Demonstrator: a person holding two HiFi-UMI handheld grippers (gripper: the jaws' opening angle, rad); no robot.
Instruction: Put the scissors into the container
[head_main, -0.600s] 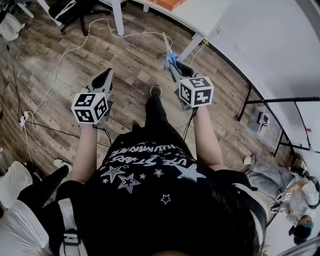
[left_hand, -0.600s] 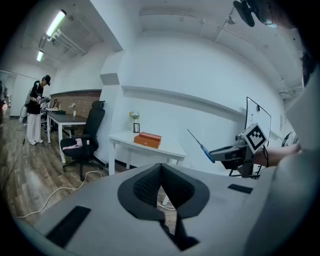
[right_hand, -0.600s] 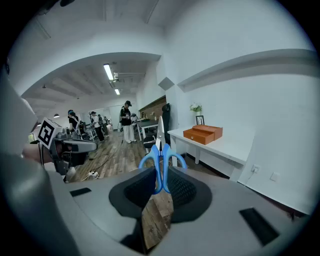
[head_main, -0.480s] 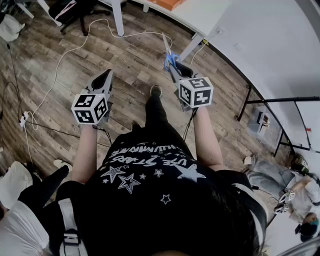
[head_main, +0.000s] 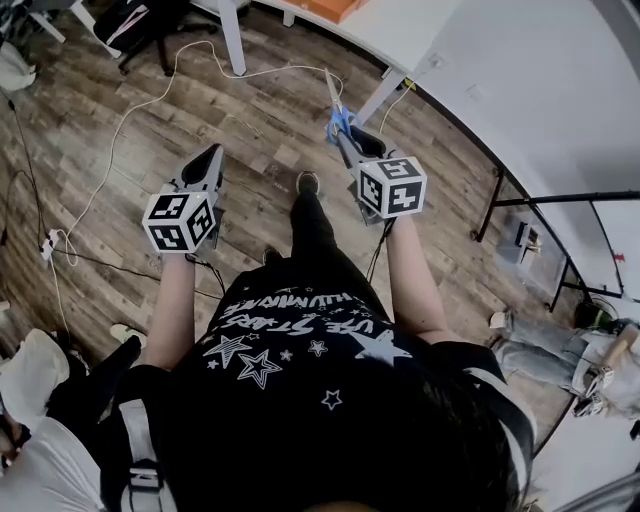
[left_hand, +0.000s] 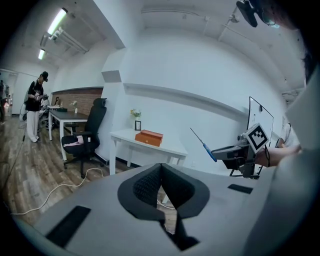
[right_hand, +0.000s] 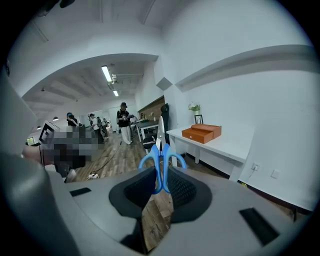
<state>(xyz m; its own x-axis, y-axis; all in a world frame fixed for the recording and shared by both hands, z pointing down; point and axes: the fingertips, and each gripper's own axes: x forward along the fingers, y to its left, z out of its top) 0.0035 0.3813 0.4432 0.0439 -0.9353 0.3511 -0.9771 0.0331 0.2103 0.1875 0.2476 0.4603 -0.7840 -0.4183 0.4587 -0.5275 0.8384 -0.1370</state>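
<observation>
You hold the scissors (head_main: 336, 106) between the jaws of your right gripper (head_main: 352, 140), tips pointing ahead toward the table (head_main: 405, 30). Your left gripper (head_main: 205, 165) is well apart to the left. A box (right_hand: 201, 133) sits on the table, and a cable (head_main: 128, 122) lies across the floor (head_main: 260, 110) ahead.

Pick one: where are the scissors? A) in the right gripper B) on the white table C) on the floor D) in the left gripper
A: the right gripper is shut on the blue handles of the scissors, with the blades pointing out past it; the left gripper is shut on nothing.
</observation>
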